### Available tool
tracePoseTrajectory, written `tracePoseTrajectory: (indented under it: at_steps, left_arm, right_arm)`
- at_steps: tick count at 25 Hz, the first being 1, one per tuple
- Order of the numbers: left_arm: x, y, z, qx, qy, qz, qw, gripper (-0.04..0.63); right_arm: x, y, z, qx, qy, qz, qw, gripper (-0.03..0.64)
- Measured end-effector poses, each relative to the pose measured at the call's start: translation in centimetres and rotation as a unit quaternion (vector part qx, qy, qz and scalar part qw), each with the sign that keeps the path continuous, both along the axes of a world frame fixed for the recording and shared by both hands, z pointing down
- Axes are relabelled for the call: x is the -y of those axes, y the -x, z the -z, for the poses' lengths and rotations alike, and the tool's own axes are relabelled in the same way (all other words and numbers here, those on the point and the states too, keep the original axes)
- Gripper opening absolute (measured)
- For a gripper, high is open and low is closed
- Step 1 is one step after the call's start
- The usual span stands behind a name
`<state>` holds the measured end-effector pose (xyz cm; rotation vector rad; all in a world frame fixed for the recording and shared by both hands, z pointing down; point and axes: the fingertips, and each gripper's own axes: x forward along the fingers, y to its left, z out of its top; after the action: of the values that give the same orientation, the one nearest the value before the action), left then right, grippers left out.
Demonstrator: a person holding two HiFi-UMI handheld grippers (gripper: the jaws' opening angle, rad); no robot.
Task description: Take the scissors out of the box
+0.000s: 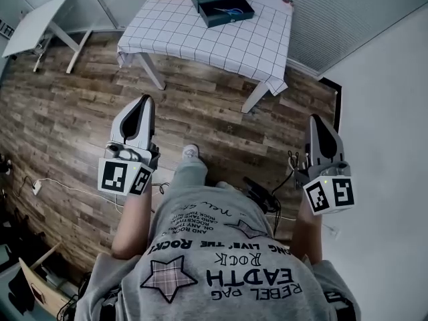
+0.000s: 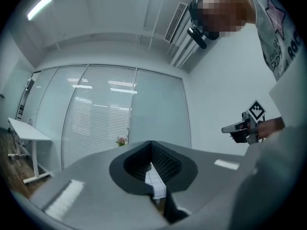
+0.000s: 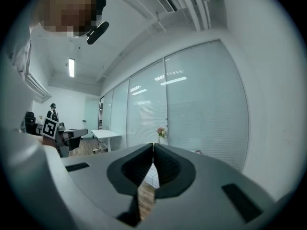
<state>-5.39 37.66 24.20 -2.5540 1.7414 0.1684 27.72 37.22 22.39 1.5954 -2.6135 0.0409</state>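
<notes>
The dark open box (image 1: 221, 4) stands on the far part of a table with a checked cloth (image 1: 200, 35), well ahead of me. Blue-handled scissors (image 1: 229, 10) lie inside it. My left gripper (image 1: 145, 100) and right gripper (image 1: 315, 119) are held out level over the wooden floor, well short of the table, both shut and empty. In the left gripper view the left gripper (image 2: 151, 146) has its jaws meeting at the tips, with a strip of checked cloth (image 2: 155, 182) showing below them. The right gripper (image 3: 153, 146) is likewise shut in its own view.
A white desk (image 1: 32, 23) stands at the far left. Cables (image 1: 67, 189) trail on the floor by my feet. A white wall (image 1: 394, 112) runs close along the right. Glass partitions with blinds (image 2: 100, 114) lie behind the table, with a small flower pot (image 3: 160, 132).
</notes>
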Motion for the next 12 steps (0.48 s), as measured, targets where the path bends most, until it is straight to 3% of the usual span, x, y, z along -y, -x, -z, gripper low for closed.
tracePoseTrajectory:
  at_steps: [12]
  left_arm:
    - [11.6,6.5,0.9,0.006,-0.009,-0.033,0.9994,-0.003]
  right_arm:
    - [8.5,6.0,0.3,0.006,0.002,-0.045,0.999,0.017]
